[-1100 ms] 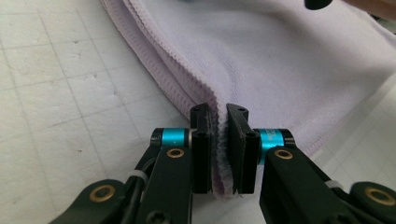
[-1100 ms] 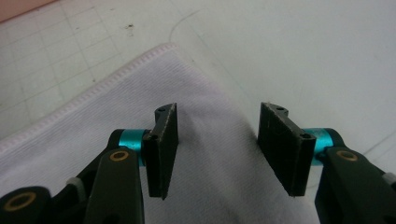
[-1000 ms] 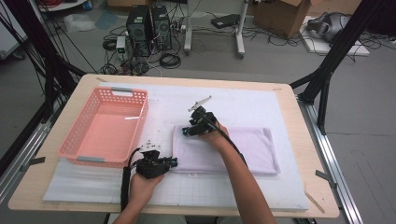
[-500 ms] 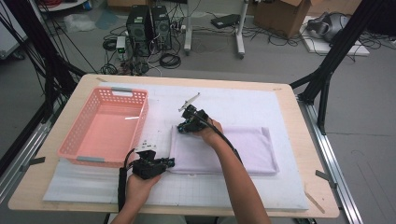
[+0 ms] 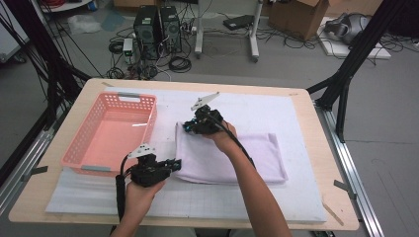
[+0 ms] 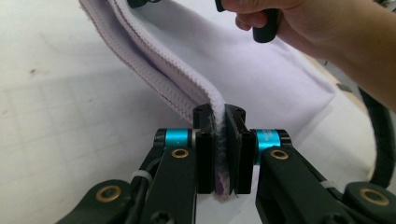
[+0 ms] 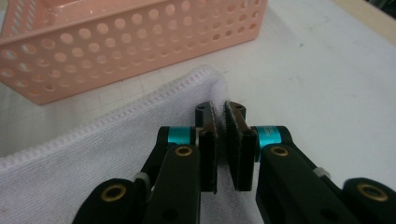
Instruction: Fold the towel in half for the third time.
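High view: A folded white towel (image 5: pixel 232 155) lies on the white mat (image 5: pixel 276 197) that covers the wooden counter (image 5: pixel 341 207), just right of a pink basket (image 5: pixel 111 133). The left tool (image 5: pixel 175 163), held in the left hand (image 5: pixel 141 190), meets the near left corner of the towel. The right tool (image 5: pixel 187 127), held in the right hand (image 5: pixel 222 138), meets the far left corner. The towel's left edge runs between the two tools. The right forearm crosses above the towel. The basket stands on the mat, close to that left edge.

Left gripper view: The left tool (image 6: pixel 219 140) is clamped on the towel (image 6: pixel 243 70); the layered hem passes between the two black jaws, which press it from both sides. From the jaws the stitched edge rises away towards the top left, lifted off the mat (image 6: pixel 70 116). The right hand (image 6: pixel 280 23) appears at the top, beyond the cloth.

Right gripper view: The right tool (image 7: pixel 219 135) is clamped on a corner of the towel (image 7: pixel 70 163); its jaws have just been closing, and the cloth now sits pinched between them. The stitched hem runs from the jaws to the lower left. The basket (image 7: pixel 126 46) stands just beyond the corner, and the mat (image 7: pixel 317 84) lies to the right.
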A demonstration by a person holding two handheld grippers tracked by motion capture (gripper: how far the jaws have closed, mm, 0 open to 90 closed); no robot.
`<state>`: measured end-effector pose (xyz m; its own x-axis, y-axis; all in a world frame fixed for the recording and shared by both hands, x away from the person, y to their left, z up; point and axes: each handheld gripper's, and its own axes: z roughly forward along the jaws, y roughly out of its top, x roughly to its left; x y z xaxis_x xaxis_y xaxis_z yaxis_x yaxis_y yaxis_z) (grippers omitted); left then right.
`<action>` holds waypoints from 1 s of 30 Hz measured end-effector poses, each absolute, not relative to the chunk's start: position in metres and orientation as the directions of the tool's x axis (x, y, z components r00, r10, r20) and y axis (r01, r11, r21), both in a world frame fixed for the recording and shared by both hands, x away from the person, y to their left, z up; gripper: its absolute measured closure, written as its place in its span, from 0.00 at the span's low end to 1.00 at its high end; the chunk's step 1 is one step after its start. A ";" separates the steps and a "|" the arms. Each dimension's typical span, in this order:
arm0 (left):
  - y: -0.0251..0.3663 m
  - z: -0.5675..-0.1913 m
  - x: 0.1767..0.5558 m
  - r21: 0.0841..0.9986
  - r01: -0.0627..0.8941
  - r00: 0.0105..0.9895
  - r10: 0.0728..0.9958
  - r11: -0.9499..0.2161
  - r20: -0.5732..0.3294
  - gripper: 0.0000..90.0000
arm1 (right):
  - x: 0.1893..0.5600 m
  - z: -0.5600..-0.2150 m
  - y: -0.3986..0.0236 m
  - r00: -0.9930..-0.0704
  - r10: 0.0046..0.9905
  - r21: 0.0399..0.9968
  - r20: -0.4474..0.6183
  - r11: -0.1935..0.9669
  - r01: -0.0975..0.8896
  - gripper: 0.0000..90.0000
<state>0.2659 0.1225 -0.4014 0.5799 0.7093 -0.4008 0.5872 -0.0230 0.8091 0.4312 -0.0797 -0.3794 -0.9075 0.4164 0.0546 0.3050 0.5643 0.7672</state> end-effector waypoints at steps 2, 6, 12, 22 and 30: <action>0.115 -0.396 0.269 0.812 0.583 0.595 0.700 -0.036 -0.396 0.92 | 0.431 -0.376 -0.086 -0.906 0.421 0.770 0.048 0.562 0.302 0.93; 0.097 -0.383 0.275 0.821 0.566 0.632 0.678 -0.072 -0.376 0.92 | 0.431 -0.371 -0.098 -0.897 0.439 0.782 0.047 0.543 0.307 0.93; 0.072 -0.378 0.283 0.821 0.559 0.663 0.656 -0.113 -0.361 0.92 | 0.429 -0.367 -0.117 -0.888 0.459 0.790 0.028 0.534 0.301 0.93; 0.035 -0.382 0.295 0.815 0.555 0.693 0.634 -0.166 -0.342 0.92 | 0.429 -0.369 -0.155 -0.858 0.512 0.797 0.025 0.508 0.326 0.93; -0.001 -0.387 0.302 0.815 0.542 0.719 0.615 -0.206 -0.323 0.92 | 0.426 -0.374 -0.189 -0.828 0.561 0.800 0.018 0.489 0.348 0.93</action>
<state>0.3024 -0.0007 -0.3873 0.7192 0.6149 -0.3235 0.5424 -0.2059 0.8145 0.4262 -0.1893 -0.3742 -0.8276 0.5610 0.0175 0.3484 0.4890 0.7997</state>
